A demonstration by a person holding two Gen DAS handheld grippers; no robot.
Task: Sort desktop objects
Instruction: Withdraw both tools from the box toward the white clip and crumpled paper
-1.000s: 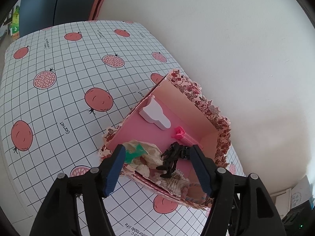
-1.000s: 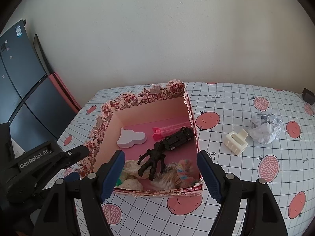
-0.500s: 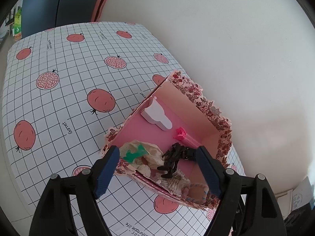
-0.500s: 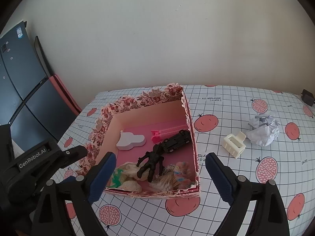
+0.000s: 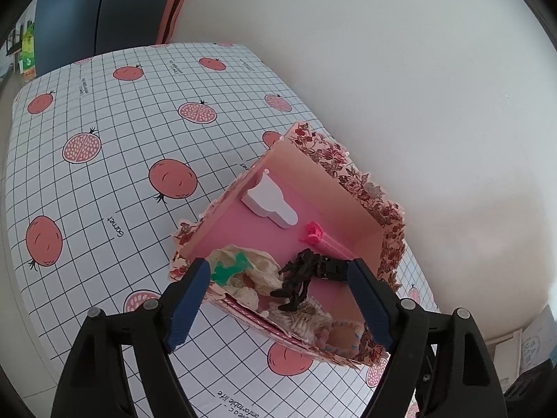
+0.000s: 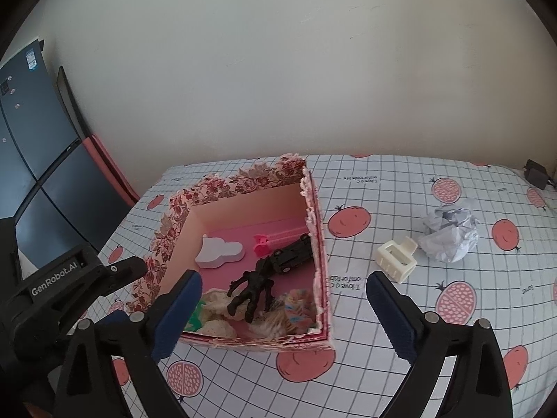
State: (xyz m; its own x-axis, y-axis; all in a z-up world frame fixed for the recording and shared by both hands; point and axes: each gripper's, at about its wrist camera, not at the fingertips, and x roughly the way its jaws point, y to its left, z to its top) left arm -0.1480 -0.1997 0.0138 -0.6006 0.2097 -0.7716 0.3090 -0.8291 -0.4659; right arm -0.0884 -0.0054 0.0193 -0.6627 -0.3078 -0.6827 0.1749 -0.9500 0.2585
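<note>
A pink box with a floral rim (image 6: pixel 243 184) (image 5: pixel 348 174) sits on the table. In it lie a white cloud-shaped piece (image 6: pixel 219 252) (image 5: pixel 271 202), a pink comb (image 6: pixel 278 238) (image 5: pixel 315 233), a black toy car (image 6: pixel 292 254), a black skeleton hand (image 6: pixel 254 287) (image 5: pixel 299 278), shells (image 5: pixel 243 271) and a green piece (image 5: pixel 229 266). A cream hair clip (image 6: pixel 397 259) and a crumpled paper ball (image 6: pixel 449 233) lie on the table right of the box. My left gripper (image 5: pixel 278 303) and right gripper (image 6: pixel 283 308) are open and empty above the box's near edge.
The tablecloth (image 5: pixel 104 139) is white grid with pomegranate prints. A wall runs behind the table. A black adapter (image 6: pixel 536 177) sits at the far right corner. The left gripper's body (image 6: pixel 59 289) shows at the left of the right wrist view.
Both grippers have drawn back and up from the box, so it looks smaller. Nothing in the box has moved.
</note>
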